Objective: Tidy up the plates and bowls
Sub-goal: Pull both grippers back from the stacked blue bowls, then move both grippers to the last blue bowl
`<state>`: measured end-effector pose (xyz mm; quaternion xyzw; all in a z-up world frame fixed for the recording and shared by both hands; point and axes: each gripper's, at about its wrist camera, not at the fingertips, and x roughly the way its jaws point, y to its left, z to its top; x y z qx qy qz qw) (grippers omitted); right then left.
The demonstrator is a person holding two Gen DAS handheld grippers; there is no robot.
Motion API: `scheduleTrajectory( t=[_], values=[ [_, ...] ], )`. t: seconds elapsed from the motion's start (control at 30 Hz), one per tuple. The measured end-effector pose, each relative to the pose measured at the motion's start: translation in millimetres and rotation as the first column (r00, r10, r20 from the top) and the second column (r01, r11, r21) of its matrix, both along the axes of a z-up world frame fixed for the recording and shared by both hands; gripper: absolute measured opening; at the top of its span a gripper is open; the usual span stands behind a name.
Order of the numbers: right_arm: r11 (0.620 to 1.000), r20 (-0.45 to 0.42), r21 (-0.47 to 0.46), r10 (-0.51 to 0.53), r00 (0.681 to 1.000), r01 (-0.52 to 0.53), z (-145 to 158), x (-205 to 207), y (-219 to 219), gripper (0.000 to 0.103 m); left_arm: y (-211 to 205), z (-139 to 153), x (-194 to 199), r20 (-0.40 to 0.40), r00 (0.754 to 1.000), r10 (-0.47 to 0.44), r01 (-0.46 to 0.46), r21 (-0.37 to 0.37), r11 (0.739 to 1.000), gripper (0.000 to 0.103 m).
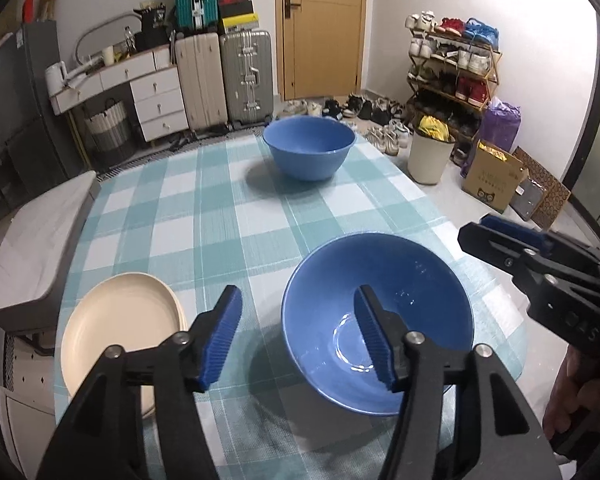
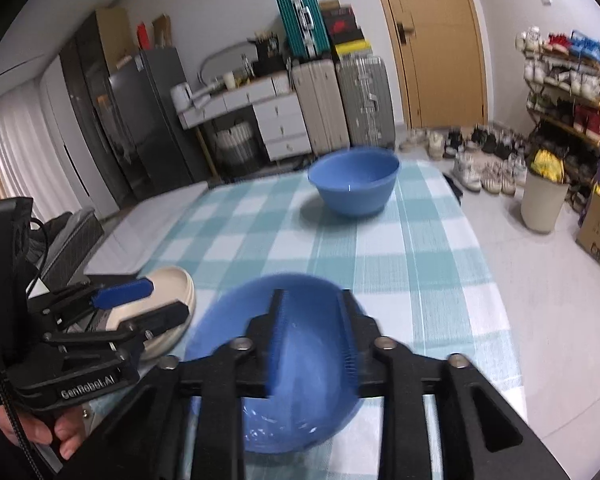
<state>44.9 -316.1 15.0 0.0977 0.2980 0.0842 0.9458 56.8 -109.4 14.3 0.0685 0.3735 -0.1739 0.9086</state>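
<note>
A wide blue bowl point(image 1: 380, 320) sits on the checked tablecloth near the front edge; it also shows in the right wrist view point(image 2: 300, 360). A deeper blue bowl point(image 1: 309, 146) stands at the table's far end, also in the right wrist view point(image 2: 354, 186). Cream plates point(image 1: 116, 332) are stacked at the front left, also in the right wrist view point(image 2: 168, 304). My left gripper point(image 1: 298, 312) is open, its right finger over the near bowl's left side. My right gripper point(image 2: 314, 308) is open above the near bowl, empty; it shows at the right of the left wrist view point(image 1: 512, 236).
The table point(image 1: 204, 216) has a teal checked cloth. A grey padded seat point(image 1: 32, 248) stands at its left. Beyond it are suitcases point(image 1: 224, 80), a drawer unit, a shoe rack point(image 1: 452, 76), a bin point(image 1: 430, 152) and boxes on the floor at right.
</note>
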Motion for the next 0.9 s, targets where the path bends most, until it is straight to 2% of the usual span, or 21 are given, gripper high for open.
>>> scheduleTrajectory(
  t=[0.03,0.07,0.13,0.2,0.23,0.3,0.37,0.43,0.63,0.7,0.77,0.9],
  values=[
    [1.0,0.036,-0.01,-0.005,0.999,0.006,3.7,-4.2,1.6,0.051,-0.5,1.5,-2.2,0.023,1.0,0.01,-0.011,0.008,1.0,0.075],
    [1.0,0.062,-0.021,-0.006,0.998,0.007,6.6,-7.4,3.0,0.054,0.1,3.7,-5.5,0.059,0.998,0.024,-0.025,0.011,1.0,0.082],
    [0.997,0.114,-0.067,-0.017,0.993,0.025,12.1,-12.6,7.3,0.057,-0.3,9.2,-15.8,0.17,0.984,0.048,-0.054,0.027,0.998,0.085],
    [0.993,0.153,-0.104,-0.034,0.988,0.05,17.0,-17.2,10.2,0.07,-3.4,13.8,-22.6,0.236,0.971,0.045,-0.056,0.042,0.998,0.094],
    [0.992,0.178,-0.113,-0.029,0.984,0.05,19.7,-20.1,11.6,0.074,-3.6,14.8,-23.5,0.256,0.965,0.052,-0.066,0.045,0.997,0.102],
    [0.99,0.21,-0.123,-0.04,0.977,0.067,23.7,-24.1,11.9,0.091,-4.5,17.3,-25.6,0.297,0.952,0.073,-0.093,0.054,0.994,0.103],
    [0.989,0.246,-0.126,-0.045,0.968,0.078,27.3,-28.7,11.9,0.101,-4.8,17.5,-24.4,0.304,0.95,0.074,-0.098,0.063,0.993,0.103],
    [0.988,0.266,-0.126,-0.05,0.963,0.087,29.3,-32.6,11.4,0.102,-4.8,17.4,-23.6,0.302,0.951,0.073,-0.095,0.062,0.994,0.103],
    [0.995,0.225,-0.086,-0.038,0.974,0.059,27.2,-29.0,5.7,0.102,-0.9,15.5,-20.7,0.257,0.963,0.085,-0.093,0.022,0.995,0.103],
    [0.992,0.237,-0.086,-0.069,0.969,0.092,27.7,-29.8,3.3,0.102,0.9,13.4,-20.3,0.246,0.964,0.103,-0.108,0.004,0.994,0.103],
    [0.987,0.267,-0.108,-0.087,0.96,0.12,31.7,-27.6,1.1,0.102,3.6,10.8,-17.6,0.232,0.965,0.121,-0.119,-0.023,0.993,0.103],
    [0.977,0.301,-0.184,-0.05,0.952,0.109,43.0,-15.3,2.9,0.102,6.4,4.0,-5.7,0.213,0.966,0.145,-0.139,-0.043,0.989,0.103]
  ],
)
